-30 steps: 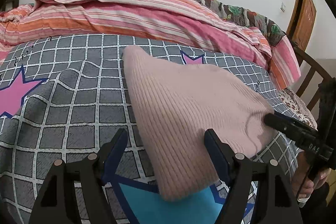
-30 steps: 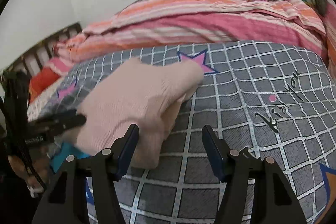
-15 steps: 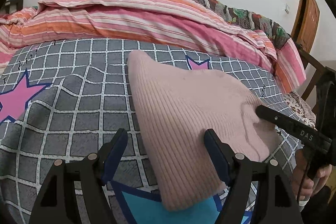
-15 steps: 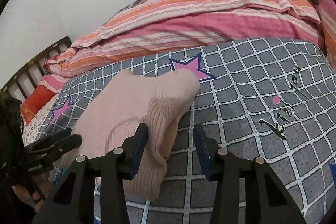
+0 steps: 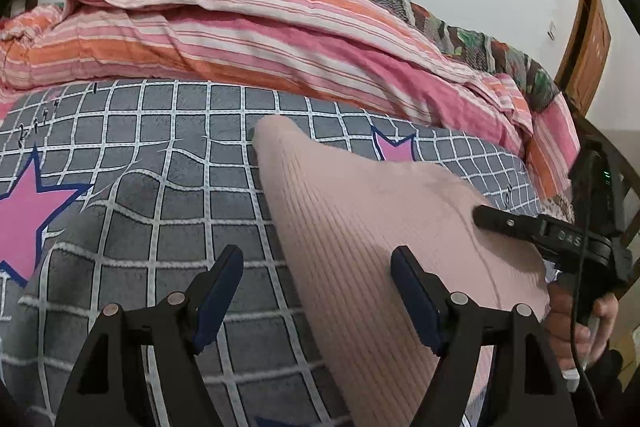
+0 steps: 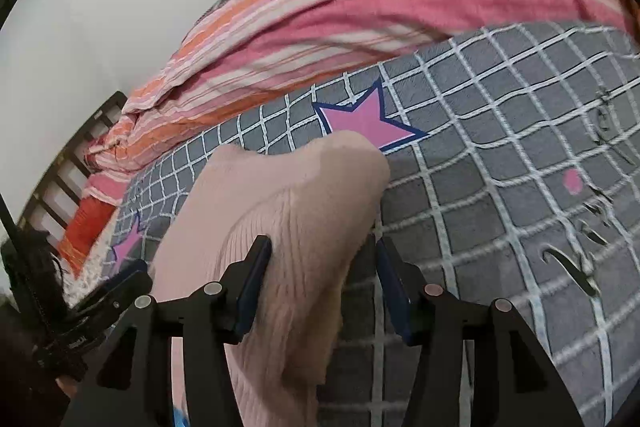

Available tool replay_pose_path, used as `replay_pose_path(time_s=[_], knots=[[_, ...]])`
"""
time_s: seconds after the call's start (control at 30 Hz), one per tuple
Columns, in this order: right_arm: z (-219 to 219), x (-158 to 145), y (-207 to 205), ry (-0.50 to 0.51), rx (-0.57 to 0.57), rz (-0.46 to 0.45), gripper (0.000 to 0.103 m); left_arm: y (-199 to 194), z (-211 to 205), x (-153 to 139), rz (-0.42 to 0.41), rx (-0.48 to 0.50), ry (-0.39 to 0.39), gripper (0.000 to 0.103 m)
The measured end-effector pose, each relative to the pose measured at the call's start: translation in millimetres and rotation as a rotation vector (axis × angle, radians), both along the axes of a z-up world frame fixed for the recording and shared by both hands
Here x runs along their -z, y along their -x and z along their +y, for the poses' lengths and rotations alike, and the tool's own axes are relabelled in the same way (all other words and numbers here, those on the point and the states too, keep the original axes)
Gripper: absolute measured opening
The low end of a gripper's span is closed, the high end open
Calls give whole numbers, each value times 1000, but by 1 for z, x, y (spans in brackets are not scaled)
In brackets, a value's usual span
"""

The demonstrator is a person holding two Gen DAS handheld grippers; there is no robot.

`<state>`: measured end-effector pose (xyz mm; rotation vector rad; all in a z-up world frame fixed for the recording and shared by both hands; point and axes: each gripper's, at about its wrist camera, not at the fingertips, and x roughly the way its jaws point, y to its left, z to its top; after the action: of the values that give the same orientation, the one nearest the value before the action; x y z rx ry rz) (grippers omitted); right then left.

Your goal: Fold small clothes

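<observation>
pink knit now between right tongs

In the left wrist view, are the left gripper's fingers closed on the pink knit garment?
No. The left gripper stands wide open, its left finger over the grid blanket and only its right finger over the pink knit garment.

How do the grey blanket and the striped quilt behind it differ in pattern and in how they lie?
The grey blanket has a white grid with pink stars; the striped quilt has pink, orange and white bands. The grey blanket lies spread out with only shallow wrinkles, while the striped quilt is bunched into a long heap behind it. The pink knitted garment rests on the grey blanket, not on the striped quilt. Both cover the bed.
</observation>
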<state>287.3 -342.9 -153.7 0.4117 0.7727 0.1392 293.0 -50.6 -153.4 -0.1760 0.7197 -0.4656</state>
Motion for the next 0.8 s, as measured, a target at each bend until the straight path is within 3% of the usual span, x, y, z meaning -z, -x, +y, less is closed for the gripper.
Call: replay_pose_path(time_s=[0.13, 0.2, 0.23, 0.27, 0.37, 0.43, 0.47, 0.53, 0.7, 0.77, 0.8], knots=[[-2, 7, -32, -39, -28, 54, 51, -7, -3, 3, 9, 17, -4, 75], [1, 8, -40, -36, -63, 60, 36, -10, -5, 3, 11, 22, -3, 75], [1, 5, -40, -33, -81, 27, 17, -10, -5, 3, 12, 18, -2, 75], [1, 2, -37, -24, -77, -11, 12, -11, -4, 3, 9, 13, 4, 75], [3, -14, -23, 13, -101, -145, 11, -12, -6, 2, 8, 14, 11, 74], [11, -9, -24, 106, -86, -112, 11, -12, -11, 5, 13, 17, -12, 74], [15, 1, -29, 164, -68, -49, 11, -13, -13, 7, 17, 21, -18, 74], [15, 8, -30, 181, -44, -6, 11, -11, -16, 8, 15, 16, -36, 74], [19, 6, -23, 226, -26, -13, 15, -6, -18, 8, 10, 8, -48, 74], [19, 7, -22, 250, -2, -17, 27, -3, -18, 8, 0, 6, -57, 74], [17, 9, -21, 251, 15, -18, 29, -2, -18, 8, -2, 6, -57, 74]])
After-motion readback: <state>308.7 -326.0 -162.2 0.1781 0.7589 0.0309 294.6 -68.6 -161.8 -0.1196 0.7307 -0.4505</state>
